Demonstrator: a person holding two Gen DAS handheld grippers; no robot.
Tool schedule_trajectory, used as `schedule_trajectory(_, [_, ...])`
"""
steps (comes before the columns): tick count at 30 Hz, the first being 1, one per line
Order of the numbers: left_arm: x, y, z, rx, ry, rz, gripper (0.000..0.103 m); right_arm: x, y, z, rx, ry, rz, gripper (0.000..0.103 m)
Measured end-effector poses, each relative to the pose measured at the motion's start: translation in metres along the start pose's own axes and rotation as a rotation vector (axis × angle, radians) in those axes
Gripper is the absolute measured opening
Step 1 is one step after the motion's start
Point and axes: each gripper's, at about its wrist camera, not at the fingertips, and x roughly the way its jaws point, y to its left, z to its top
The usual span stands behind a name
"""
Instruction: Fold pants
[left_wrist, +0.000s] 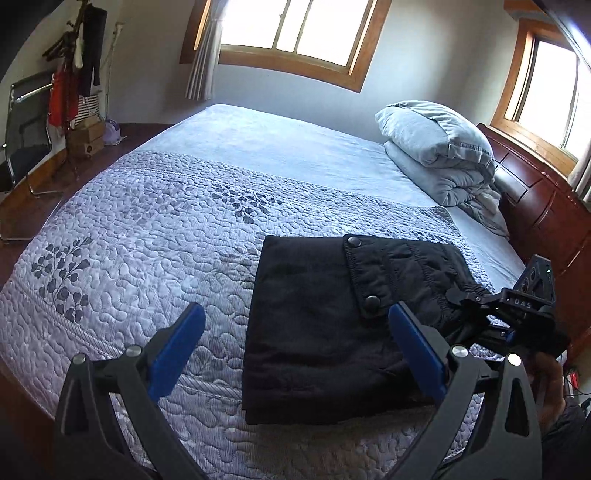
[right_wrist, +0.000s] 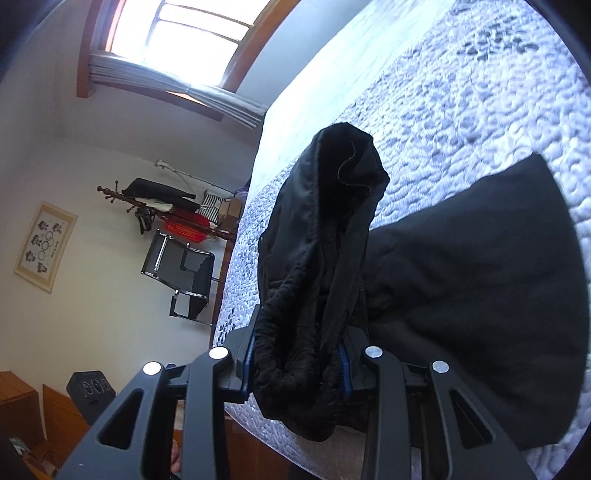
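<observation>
Black pants (left_wrist: 317, 325) lie half-folded on quilted bed (left_wrist: 147, 229), lower centre of left wrist view. Right tongs (right_wrist: 303, 354) clamped on bunched waistband, lifting it. Left tongs (left_wrist: 295, 332) spread wide, empty, above fabric. Risk: thick elastic bunch slips from pads, fold collapses skewed. No containers in view.
</observation>
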Motion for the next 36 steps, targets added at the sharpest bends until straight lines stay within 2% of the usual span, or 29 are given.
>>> schedule_trajectory(8, [0.010, -0.003, -0.006, 0.010, 0.041, 0.007, 0.099, -0.027, -0.011, 0.004, 0.008, -0.025, -0.019, 0.034])
schedule_trajectory(17, [0.016, 0.008, -0.013, -0.035, 0.079, 0.024, 0.099, -0.038, -0.004, 0.005, 0.010, -0.045, -0.058, 0.034])
schedule_trajectory(27, [0.020, 0.005, -0.018, -0.020, 0.102, 0.025, 0.099, -0.053, 0.000, 0.012, 0.003, -0.049, -0.076, 0.034])
schedule_trajectory(36, [0.025, 0.000, -0.021, 0.001, 0.117, 0.023, 0.099, -0.057, -0.024, 0.010, 0.049, -0.057, -0.114, 0.034])
